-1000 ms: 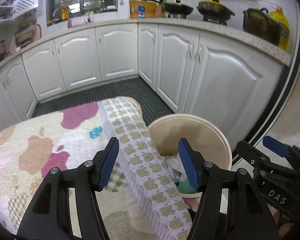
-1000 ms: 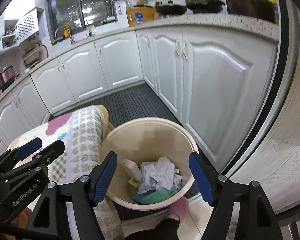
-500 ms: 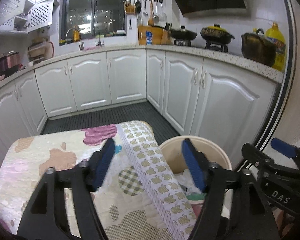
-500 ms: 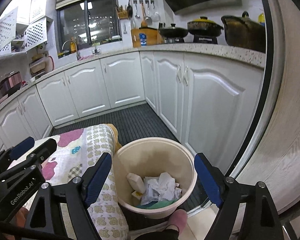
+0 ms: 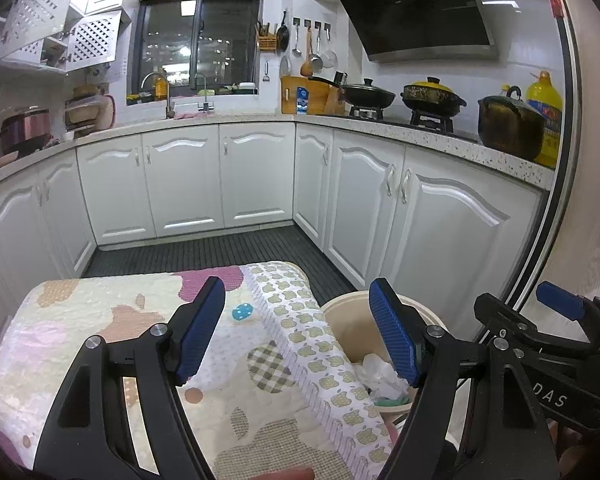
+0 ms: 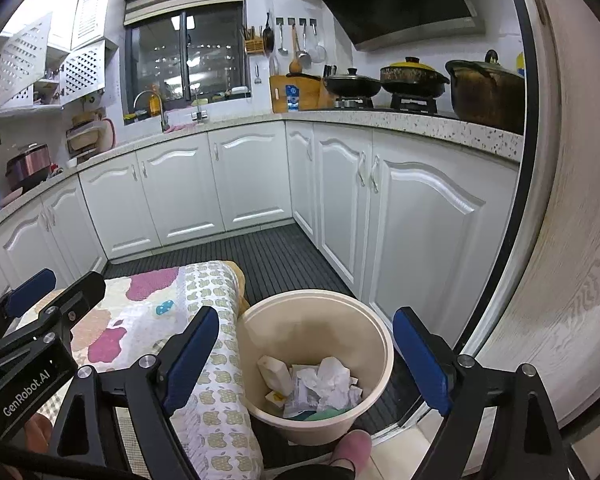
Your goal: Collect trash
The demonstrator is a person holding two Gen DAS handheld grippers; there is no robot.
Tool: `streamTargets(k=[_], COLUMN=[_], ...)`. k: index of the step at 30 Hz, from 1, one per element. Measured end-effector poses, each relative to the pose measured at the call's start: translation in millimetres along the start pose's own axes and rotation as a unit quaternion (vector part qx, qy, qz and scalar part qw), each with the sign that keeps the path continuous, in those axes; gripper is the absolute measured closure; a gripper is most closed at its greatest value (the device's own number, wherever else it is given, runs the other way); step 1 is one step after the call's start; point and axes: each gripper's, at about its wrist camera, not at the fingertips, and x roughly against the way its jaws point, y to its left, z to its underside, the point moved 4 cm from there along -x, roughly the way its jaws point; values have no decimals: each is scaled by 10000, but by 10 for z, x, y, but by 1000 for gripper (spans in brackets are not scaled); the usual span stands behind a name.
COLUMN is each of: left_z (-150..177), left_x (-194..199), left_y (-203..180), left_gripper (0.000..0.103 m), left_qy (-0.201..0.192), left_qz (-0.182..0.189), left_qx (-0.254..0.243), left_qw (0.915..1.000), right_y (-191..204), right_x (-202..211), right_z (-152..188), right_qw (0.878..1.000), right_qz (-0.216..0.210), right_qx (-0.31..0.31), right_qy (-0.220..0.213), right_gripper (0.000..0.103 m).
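A cream round bin (image 6: 376, 336) stands on the floor beside a table under a patterned cloth (image 6: 140, 320). Crumpled white paper (image 6: 328, 376), a small carton and something green lie inside it. My right gripper (image 6: 306, 360) hangs above and in front of the bin, its blue pads far apart and still opening, with nothing between them. In the left wrist view my left gripper (image 5: 296, 332) is open and empty over the table's right edge, with the bin (image 5: 342, 320) partly hidden behind its right finger. The right gripper (image 5: 556, 308) shows at that view's right edge.
White kitchen cabinets (image 6: 252, 184) curve round a dark ribbed floor mat (image 6: 276, 256). Pots and a pan sit on the counter at the right (image 6: 412, 76). A pale wood-grain panel (image 6: 572, 280) stands close on the right. A pink slipper (image 6: 352, 448) is just in front of the bin.
Both grippers have risen and tipped up, so more of the kitchen shows and the bin sits lower. Both pairs of jaws have spread wider.
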Motion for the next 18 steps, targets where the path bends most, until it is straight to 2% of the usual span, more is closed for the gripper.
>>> streamTargets(k=[18], left_z=[-16], left_x=[77], left_y=[99], left_gripper=[29], left_qy=[-71], left_qz=[-101], left_qx=[124], left_qw=[9998], right_y=[67], right_x=[97], right_z=[-30], right_qw=[9999], right_qz=[9], right_qx=[55], right_qy=[-130], right_gripper=[15])
